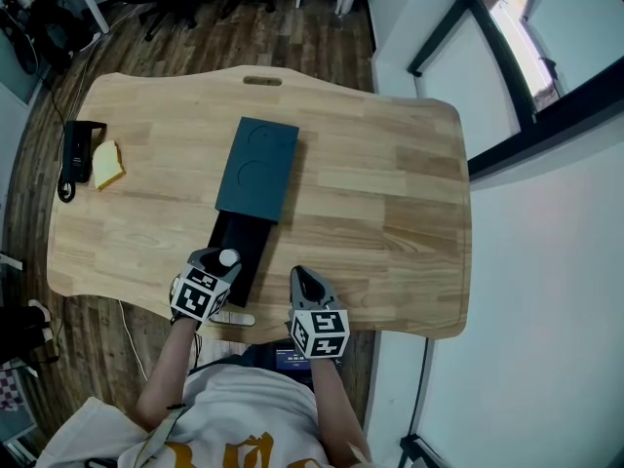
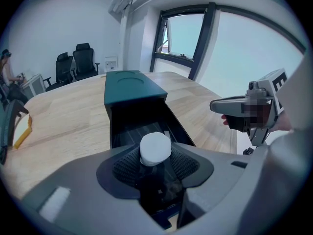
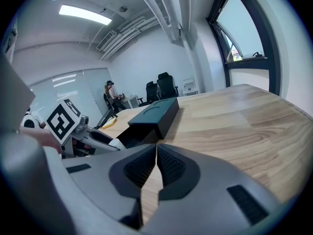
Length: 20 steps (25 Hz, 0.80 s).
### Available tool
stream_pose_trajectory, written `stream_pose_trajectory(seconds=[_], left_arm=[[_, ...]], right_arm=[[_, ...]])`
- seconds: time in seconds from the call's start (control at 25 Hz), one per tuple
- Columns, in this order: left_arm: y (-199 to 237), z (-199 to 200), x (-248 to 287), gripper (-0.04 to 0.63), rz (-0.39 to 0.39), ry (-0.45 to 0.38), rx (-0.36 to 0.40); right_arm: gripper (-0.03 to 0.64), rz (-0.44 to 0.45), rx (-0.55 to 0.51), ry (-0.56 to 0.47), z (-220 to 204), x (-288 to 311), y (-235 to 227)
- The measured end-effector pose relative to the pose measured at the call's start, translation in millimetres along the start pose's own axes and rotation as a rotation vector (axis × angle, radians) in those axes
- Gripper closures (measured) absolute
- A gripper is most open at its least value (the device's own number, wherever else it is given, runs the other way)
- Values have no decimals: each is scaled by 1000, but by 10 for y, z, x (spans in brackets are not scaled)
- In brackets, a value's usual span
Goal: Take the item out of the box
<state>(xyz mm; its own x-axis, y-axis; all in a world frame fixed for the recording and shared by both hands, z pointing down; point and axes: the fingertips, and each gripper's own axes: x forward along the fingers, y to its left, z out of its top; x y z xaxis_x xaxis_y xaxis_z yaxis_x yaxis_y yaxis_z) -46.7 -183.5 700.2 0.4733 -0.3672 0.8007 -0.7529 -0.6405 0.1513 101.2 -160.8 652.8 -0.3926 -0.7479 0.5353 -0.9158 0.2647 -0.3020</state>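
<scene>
From the head view, the left claw hangs over the pulled-out tray of the dark box, with the white-capped item right between its jaws; the box's sleeve lies ahead of that claw on the table; the right claw rests just beside the tray, off to the left claw's right, near the table edge; a yellow sponge and a black device lie well apart, ahead and to the left claw's left. In the left gripper view, the jaws stand wide around the item, its white cap level with the ribbed pads and its dark body running down between them into the tray; I judge the pads are not yet pressing, so this is the grasping step. To do it well, close evenly on the dark body below the cap, then lift straight up so nothing catches the tray walls; the other claw could steady the box. In the right gripper view, the right claw's jaws are together with nothing between them; the box lies ahead and to its left. By count: one box, one item, two claws, one sponge, one device.
</scene>
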Motion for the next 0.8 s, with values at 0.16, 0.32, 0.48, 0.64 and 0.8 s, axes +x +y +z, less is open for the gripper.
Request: stream_pose_trajectory(seconds=[0.16, 0.32, 0.48, 0.64, 0.8], left_arm=[[10, 1, -1, 403, 0, -4, -1], [21, 14, -15, 405, -6, -20, -21], [23, 20, -27, 408, -4, -23, -22], [40, 31, -28, 410, -4, -39, -33], [81, 48, -60, 410, -21, -72, -91]], right_arm=[[611, -1, 1, -1, 15, -2, 3], [611, -8, 14, -1, 21, -22, -21], [611, -8, 11, -10, 75, -41, -15], [611, -8, 10, -15, 117, -58, -12], [611, -12, 2, -35, 219, -81, 1]])
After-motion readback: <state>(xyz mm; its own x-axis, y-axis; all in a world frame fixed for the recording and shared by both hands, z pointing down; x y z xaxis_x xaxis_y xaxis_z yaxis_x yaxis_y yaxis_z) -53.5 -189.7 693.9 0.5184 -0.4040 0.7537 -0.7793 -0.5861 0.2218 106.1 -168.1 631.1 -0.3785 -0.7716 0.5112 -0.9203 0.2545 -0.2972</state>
